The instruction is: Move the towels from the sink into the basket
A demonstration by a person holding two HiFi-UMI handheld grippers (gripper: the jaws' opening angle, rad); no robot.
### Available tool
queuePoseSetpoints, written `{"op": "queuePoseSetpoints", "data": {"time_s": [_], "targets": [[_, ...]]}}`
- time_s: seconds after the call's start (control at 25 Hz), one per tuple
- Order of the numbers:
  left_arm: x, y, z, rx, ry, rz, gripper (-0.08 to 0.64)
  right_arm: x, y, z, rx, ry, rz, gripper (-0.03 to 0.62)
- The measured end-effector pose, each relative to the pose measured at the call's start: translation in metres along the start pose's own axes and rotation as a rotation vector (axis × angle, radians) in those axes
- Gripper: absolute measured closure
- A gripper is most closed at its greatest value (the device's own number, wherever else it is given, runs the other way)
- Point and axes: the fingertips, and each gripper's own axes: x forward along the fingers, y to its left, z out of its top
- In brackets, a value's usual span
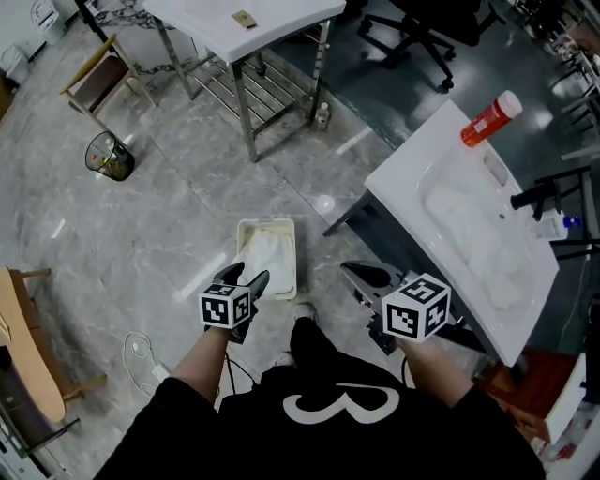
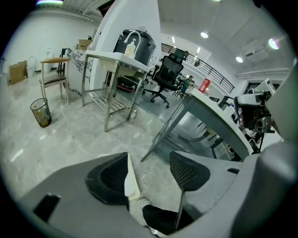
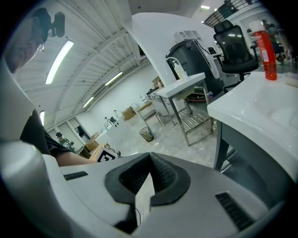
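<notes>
"Where have the towels got to?"

"One towel (image 1: 265,258) lies crumpled in the basket (image 1: 246,228) on the floor. More white cloth (image 1: 473,230) is heaped in the sink (image 1: 403,178), well off to the right."

"And the left gripper (image 1: 246,275)?"

"It's over the basket's near edge, pointing down. Its jaws are wide apart with nothing between the pads (its own camera shows only floor and a bit of cream rim past them) (image 2: 149,162)."

"The right gripper (image 1: 361,272)?"

"It's low by the sink's near corner, well away from the basin. Its jaws are closed tip to tip and grip nothing (image 3: 150,155)."

"Anything in the way?"

"The sink's slanted leg (image 1: 342,221) stands between the basket and the basin, and the person's shoe (image 1: 302,310) is just beside the basket's near corner. A red bottle (image 1: 490,119) stands at the sink's far end, and a black tap (image 1: 536,196) reaches over the bowl. Further off are a steel-legged table (image 1: 197,14), a wire bin (image 1: 110,157) and an office chair (image 1: 417,37), all well apart from the basket."
</notes>
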Motion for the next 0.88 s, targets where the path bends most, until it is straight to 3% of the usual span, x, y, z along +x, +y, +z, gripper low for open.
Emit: {"op": "queuePoseSetpoints", "data": {"time_s": [0.32, 0.68, 0.88], "targets": [[-0.056, -0.092, 0.038, 0.096, -0.09, -0.209, 0.296, -0.062, 0.035, -0.014, 0.018, -0.129, -0.094, 0.589], [-0.151, -0.252, 0.069, 0.316, -0.23, -0.53, 0.296, -0.159, 0.074, -0.048, 0.047, -0.324, -0.227, 0.588], [-0.189, -0.316, 0.069, 0.445, -0.256, -0.652, 0.296, -0.207, 0.087, -0.063, 0.05, -0.408, -0.301, 0.589]]}}
